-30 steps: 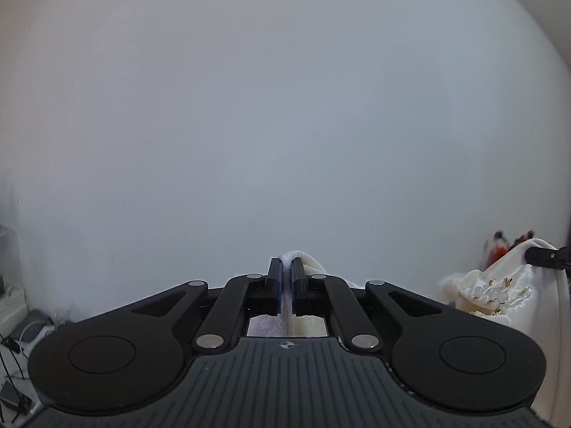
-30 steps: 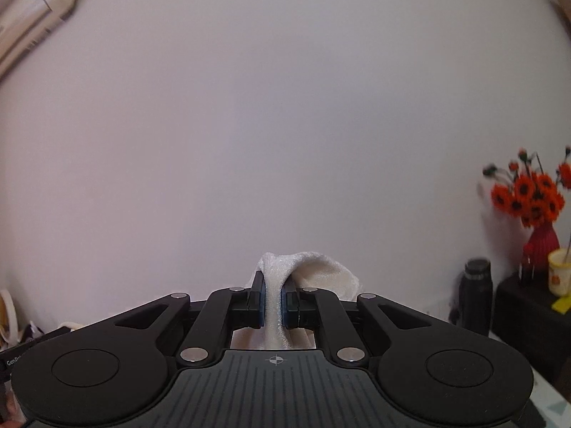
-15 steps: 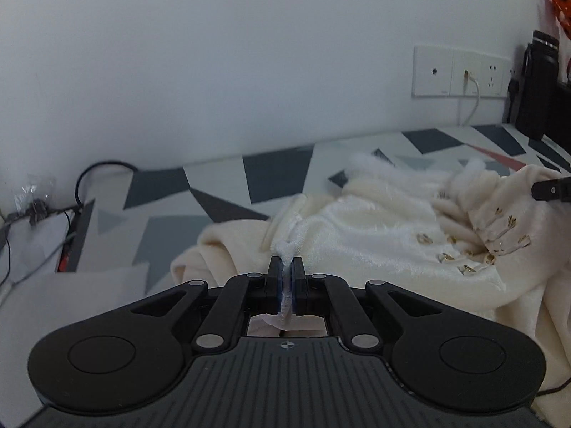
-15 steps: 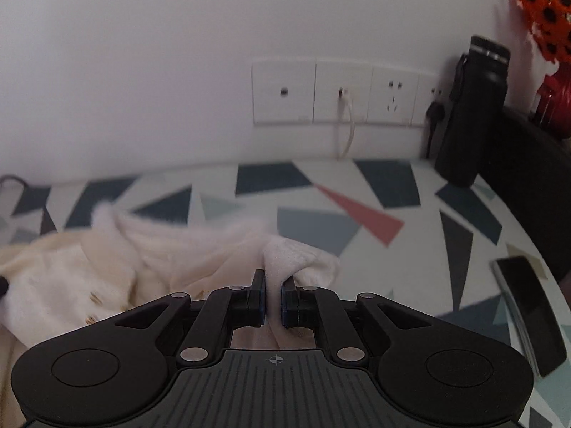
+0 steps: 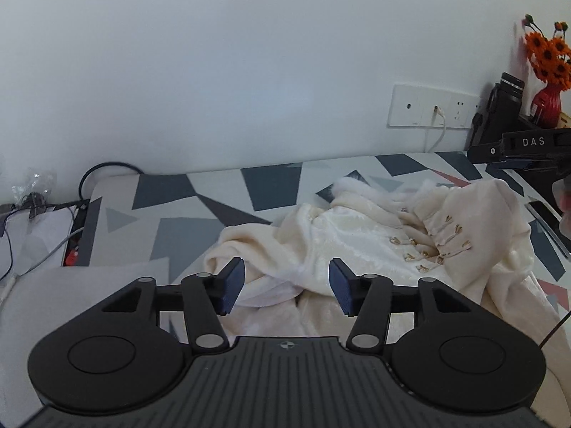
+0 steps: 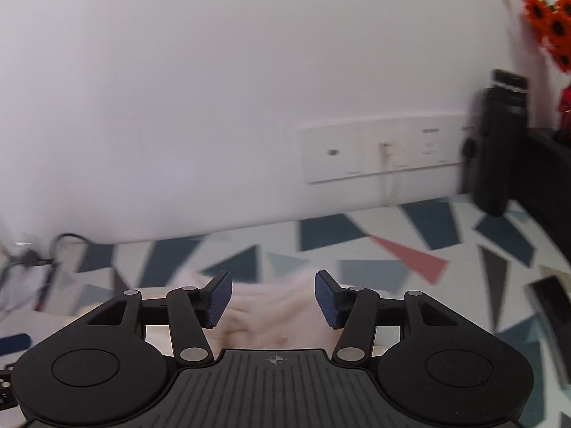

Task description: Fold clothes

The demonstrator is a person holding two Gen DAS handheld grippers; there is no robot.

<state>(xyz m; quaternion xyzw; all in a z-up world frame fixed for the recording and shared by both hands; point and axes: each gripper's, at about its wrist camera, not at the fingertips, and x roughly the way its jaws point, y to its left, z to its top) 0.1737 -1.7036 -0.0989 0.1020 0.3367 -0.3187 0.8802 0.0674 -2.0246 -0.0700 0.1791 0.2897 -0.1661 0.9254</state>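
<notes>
Cream plush garment [image 5: 360, 246] lies in a loose, rumpled heap on the counter [image 5: 171, 210], whose cover is patterned with grey, blue and red triangles. In the left wrist view its fluffy collar edge sits at the far side, a row of small gold clasps shows toward the right, and a thick fold hangs off the near right. No flat panel or squared edge shows anywhere, so I judge the folding far from finished: the cloth needs spreading and smoothing before any clean fold can be laid.

Left claw [image 5: 287, 290] is spread wide and holds nothing, its blue pads hanging just above the near left part of the heap. Right claw [image 6: 273, 297] is likewise released and empty, over a blurred pale patch of the same fabric; the blur hides whether it touches. Part of that right tool shows at the far right of the left view, above the garment.

Beyond the heap stand a wall socket panel [image 5: 433, 107], a black bottle [image 5: 501, 107] and orange flowers [image 5: 549, 55] in a red vase.
</notes>
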